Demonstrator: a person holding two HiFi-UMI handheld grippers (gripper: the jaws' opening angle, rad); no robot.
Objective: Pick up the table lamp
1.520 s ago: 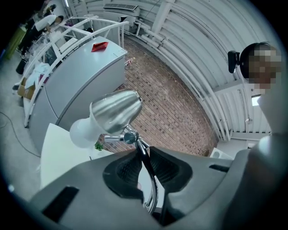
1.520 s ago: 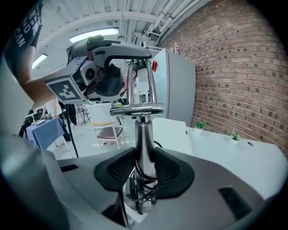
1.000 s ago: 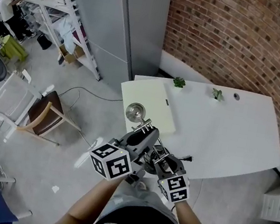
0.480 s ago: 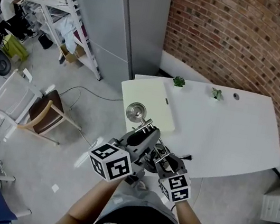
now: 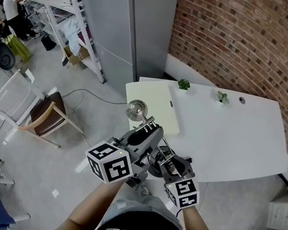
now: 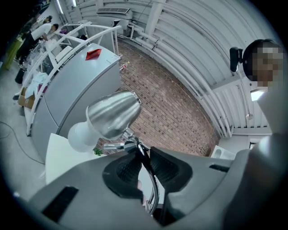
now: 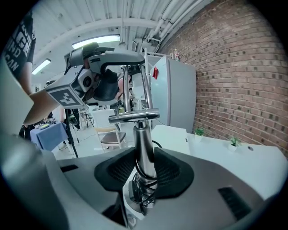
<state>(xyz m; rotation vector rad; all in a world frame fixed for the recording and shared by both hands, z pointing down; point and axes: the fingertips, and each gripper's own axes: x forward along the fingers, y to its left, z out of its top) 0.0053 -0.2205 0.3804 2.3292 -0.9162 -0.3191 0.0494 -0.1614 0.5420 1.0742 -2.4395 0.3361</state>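
The table lamp, chrome with a silver shade, is off the white table and carried by both grippers. My left gripper has the lamp's thin chrome arm between its pads just below the shade and white bulb. Its jaws are opening slightly, but the pads still touch the arm. My right gripper is shut on the thick upright stem, under the crossbar, with cord wound round the stem's foot. The left gripper shows above in the right gripper view.
A cream mat lies at the table's left end, and two small plants stand along its far edge. A wooden chair, a white chair, a grey cabinet, a shelf rack and a brick wall surround the spot.
Both grippers have lifted a little with the lamp. The shade now sits higher and slightly further left in the head view.
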